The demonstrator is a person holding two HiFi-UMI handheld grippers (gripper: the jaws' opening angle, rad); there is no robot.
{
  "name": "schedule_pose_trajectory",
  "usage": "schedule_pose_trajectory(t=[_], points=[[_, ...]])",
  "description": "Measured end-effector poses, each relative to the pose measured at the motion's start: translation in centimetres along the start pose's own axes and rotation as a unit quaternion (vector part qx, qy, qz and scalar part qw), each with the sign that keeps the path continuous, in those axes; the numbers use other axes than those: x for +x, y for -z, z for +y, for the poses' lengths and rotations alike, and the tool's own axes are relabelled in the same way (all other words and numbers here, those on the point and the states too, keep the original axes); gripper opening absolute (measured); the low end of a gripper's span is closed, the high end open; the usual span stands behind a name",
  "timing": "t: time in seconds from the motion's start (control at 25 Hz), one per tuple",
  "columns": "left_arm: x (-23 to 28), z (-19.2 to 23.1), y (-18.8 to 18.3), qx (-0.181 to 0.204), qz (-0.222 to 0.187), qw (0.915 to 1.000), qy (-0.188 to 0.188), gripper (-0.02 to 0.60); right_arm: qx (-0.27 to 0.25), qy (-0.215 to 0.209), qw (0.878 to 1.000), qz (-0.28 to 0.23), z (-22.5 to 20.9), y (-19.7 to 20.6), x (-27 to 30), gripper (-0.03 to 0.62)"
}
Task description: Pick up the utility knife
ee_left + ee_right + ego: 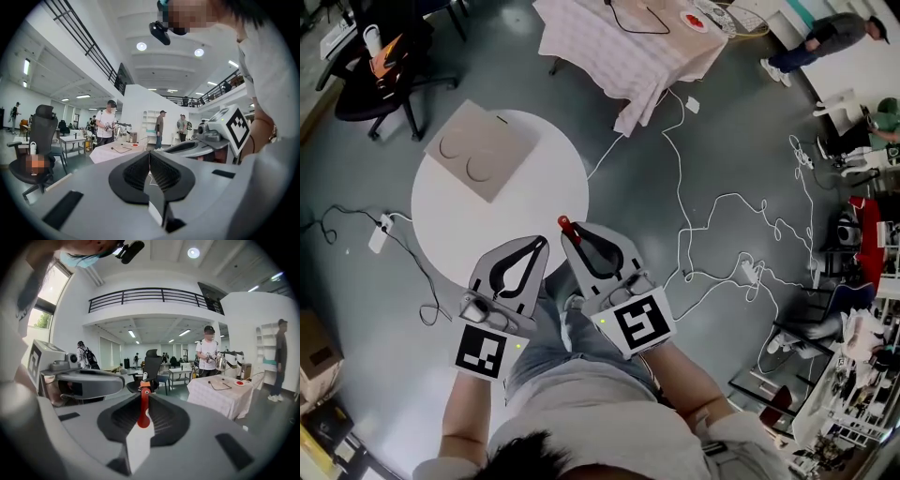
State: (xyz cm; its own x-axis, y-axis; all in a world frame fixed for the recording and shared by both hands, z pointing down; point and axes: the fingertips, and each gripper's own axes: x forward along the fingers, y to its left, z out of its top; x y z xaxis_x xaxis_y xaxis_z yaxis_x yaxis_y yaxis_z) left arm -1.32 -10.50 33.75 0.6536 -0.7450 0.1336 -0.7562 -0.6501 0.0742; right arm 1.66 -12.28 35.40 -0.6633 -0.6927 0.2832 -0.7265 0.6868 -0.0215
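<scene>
A red utility knife (563,224) is clamped between the jaws of my right gripper (569,232), and its red end pokes out past the tips. In the right gripper view the knife (142,408) stands upright in the shut jaws, pointing into the room. My left gripper (541,244) hangs beside it, jaws pressed together on nothing, as the left gripper view (149,157) also shows. Both grippers are held up level in front of the person's body, near the front edge of a round white table (441,225).
A flat cardboard piece (480,150) lies on the round table's far side. A black office chair (386,67) stands at the back left, and a cloth-covered table (623,47) at the back. White cables (712,216) and a power strip (379,235) trail on the grey floor.
</scene>
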Motion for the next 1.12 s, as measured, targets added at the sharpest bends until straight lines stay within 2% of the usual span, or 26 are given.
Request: schedule_pose_trajectory(t=[0.32, 0.56, 0.84, 1.12], points=[[0.5, -3.4, -2.1, 0.019, -0.016, 0.9997, -0.005, 0.011, -0.003, -0.025, 0.998, -0.063, -0.5, -3.6, -5.7, 0.055], [0.5, -6.1, -3.2, 0.028, -0.024, 0.9993, -0.003, 0.011, -0.003, -0.040, 0.995, -0.087, 0.0, -4.6, -9.0, 0.055], [0.3, -8.1, -3.6, 0.031, -0.033, 0.9990, -0.006, 0.011, -0.007, -0.043, 0.994, -0.103, 0.0, -4.6, -11.0, 0.055], [-0.5, -8.1, -4.2, 0.033, -0.039, 0.9986, -0.012, 0.011, -0.010, -0.053, 0.989, -0.136, 0.6, -6.3, -11.3, 0.057]])
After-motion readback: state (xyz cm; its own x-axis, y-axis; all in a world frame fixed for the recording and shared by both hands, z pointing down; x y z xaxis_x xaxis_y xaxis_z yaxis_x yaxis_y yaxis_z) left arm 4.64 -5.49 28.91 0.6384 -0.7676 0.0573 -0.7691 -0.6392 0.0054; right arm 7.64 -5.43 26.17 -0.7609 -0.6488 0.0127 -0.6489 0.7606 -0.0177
